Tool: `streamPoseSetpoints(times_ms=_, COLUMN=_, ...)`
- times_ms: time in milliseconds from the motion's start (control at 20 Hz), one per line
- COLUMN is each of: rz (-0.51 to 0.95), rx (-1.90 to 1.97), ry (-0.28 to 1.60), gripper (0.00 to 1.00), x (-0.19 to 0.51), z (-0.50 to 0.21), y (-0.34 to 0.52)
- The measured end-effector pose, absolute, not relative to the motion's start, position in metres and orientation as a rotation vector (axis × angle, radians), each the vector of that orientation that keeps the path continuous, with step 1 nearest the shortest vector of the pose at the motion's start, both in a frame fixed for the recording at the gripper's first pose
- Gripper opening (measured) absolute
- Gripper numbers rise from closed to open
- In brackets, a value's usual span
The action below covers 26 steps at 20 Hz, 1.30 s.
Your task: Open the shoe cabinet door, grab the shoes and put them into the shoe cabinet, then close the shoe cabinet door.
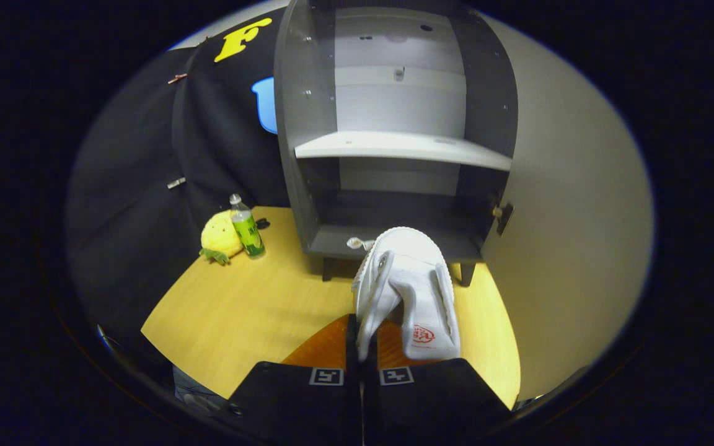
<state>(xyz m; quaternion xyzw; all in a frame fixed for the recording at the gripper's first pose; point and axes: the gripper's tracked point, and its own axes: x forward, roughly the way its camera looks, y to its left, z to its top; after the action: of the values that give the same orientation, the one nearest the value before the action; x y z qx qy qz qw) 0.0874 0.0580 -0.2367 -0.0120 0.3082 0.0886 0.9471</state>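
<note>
Gripper: the gripper (362, 337) is pinching a fold of the white shoe (409, 291) — fingers pressed together on the edge of its upper, with almost no gap showing between them.

Shoe: it is hanging out ahead of the fingertips toward 12 o'clock, its toe pointing at the cabinet's bottom compartment and its sole side turned toward 3 o'clock.

Cabinet: the shoe cabinet (394, 148) is standing open straight ahead at 12 o'clock; the door (571, 204) is swung wide at 2 to 3 o'clock, and the shelf (403, 148) is splitting the inside into an upper and a lower bay.

Stage: by my reading, the carry is happening now — the door is open, the shoe is gripped, and placement is coming next.

Risk, grip: the hold looks thin, only on a strip of fabric, so the shoe could be swinging or slipping out before it reaches the bay.

Risk, entry: the toe is riding close to the lower front edge; a low approach could be knocking it against that lip.

Risk, lace: a loose white bit (357, 243) is lying at the lip, at 11 o'clock from the shoe — I cannot tell what it is, but it may snag.

Bystanders: a green bottle (246, 226) and a yellow plush toy (220, 238) are sitting at 10 o'clock on the wooden floor (258, 310), well apart from the path.
</note>
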Motion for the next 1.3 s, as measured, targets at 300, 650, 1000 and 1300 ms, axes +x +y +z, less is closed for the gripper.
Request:
streamPoseSetpoints(times_ms=300, rz=0.194, rx=-0.042, ry=0.487, gripper=0.06, x=0.124, z=-0.15, y=0.067)
streamPoseSetpoints(times_ms=650, rz=0.193, rx=-0.064, ry=0.352, gripper=0.06, x=0.203, z=-0.081, y=0.077)
streamPoseSetpoints(times_ms=1000, rz=0.173, rx=-0.125, ry=0.249, gripper=0.06, x=0.318, z=-0.041, y=0.086)
streamPoseSetpoints(times_ms=1300, rz=0.142, rx=-0.132, ry=0.271, gripper=0.06, x=0.403, z=-0.054, y=0.078)
